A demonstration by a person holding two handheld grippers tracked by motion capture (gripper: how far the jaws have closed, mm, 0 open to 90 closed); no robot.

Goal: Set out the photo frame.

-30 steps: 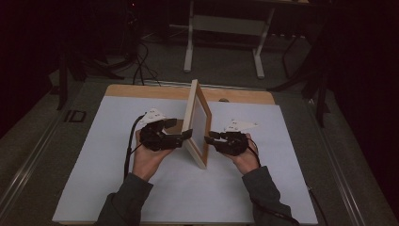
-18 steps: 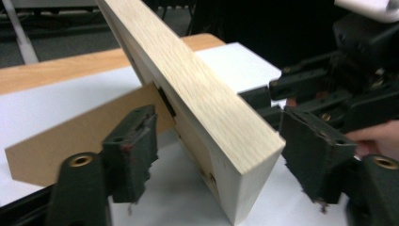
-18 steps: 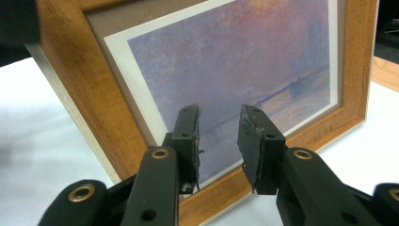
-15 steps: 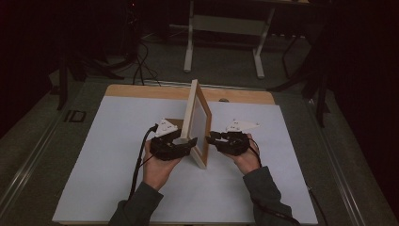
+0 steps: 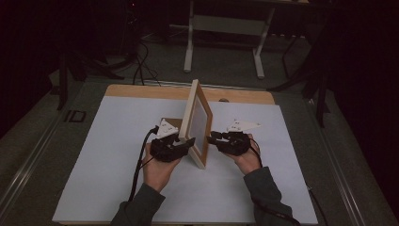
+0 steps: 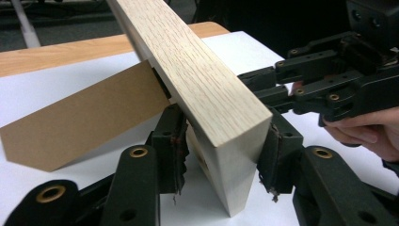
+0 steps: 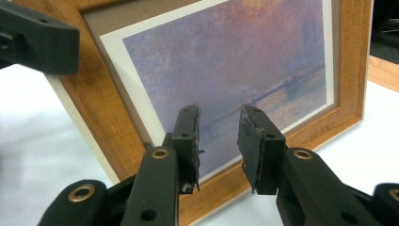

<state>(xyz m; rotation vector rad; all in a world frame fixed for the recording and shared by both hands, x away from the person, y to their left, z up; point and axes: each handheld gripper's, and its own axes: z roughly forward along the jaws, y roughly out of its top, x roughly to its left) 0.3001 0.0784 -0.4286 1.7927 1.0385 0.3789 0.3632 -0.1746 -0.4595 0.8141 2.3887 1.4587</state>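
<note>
A wooden picture frame stands upright on the white sheet, edge-on to me, propped by its brown card back-stand. My left gripper has just been closing, and its pads now press both faces of the frame's near lower corner. In the right gripper view, the frame's front holds a purple sunset print. My right gripper points at that print from close by, its jaws apart with nothing between them. It also appears beyond the frame in the left gripper view.
A white sheet covers most of the wooden tabletop, with bare sheet to the left and right of the hands. Beyond the far edge are a metal table base and cables on the floor.
The left hand moved right and down to the frame, and its jaws closed onto the frame's near corner. The right hand and the frame stayed where they were.
</note>
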